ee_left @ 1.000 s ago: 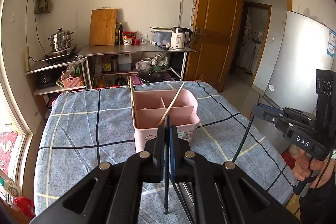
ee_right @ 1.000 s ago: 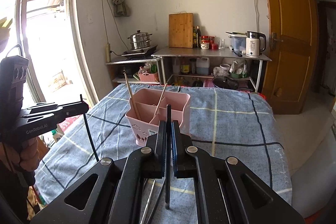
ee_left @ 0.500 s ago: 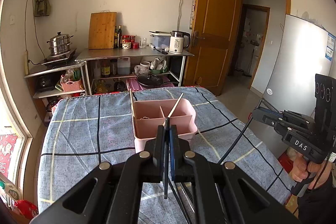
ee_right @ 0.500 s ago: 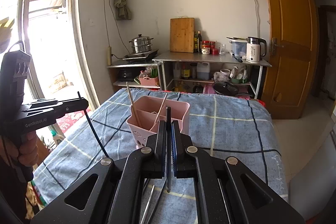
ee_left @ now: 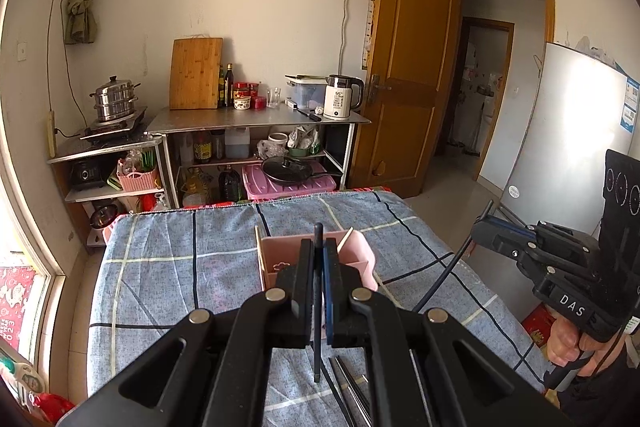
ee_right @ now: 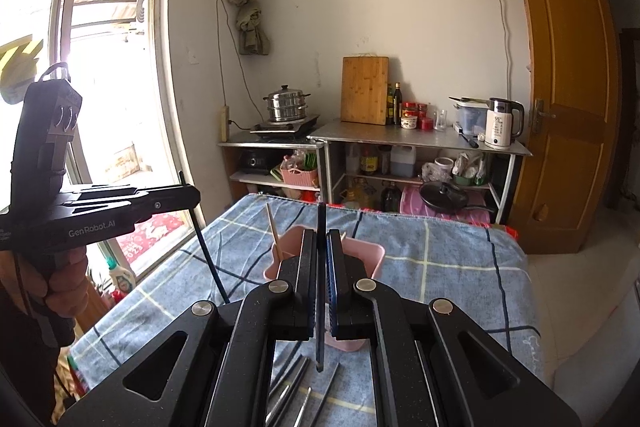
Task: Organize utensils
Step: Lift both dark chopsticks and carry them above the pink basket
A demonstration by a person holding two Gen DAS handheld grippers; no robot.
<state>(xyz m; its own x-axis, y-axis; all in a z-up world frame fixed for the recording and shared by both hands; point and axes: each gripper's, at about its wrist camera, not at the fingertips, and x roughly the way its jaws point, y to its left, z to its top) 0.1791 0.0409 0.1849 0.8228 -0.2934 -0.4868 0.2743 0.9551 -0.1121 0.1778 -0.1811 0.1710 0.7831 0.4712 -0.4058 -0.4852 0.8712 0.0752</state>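
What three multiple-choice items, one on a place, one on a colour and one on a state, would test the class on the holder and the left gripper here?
1. Where does the holder stand?
A. on the shelf
B. on the floor
C. on the cloth

2. What colour is the holder?
A. blue
B. pink
C. white

3. How is the left gripper?
A. shut on a chopstick
B. open
C. shut on nothing

Answers:
1 C: the holder sits on the checked cloth.
2 B: its walls are pink.
3 A: the jaws clamp a black chopstick between them.
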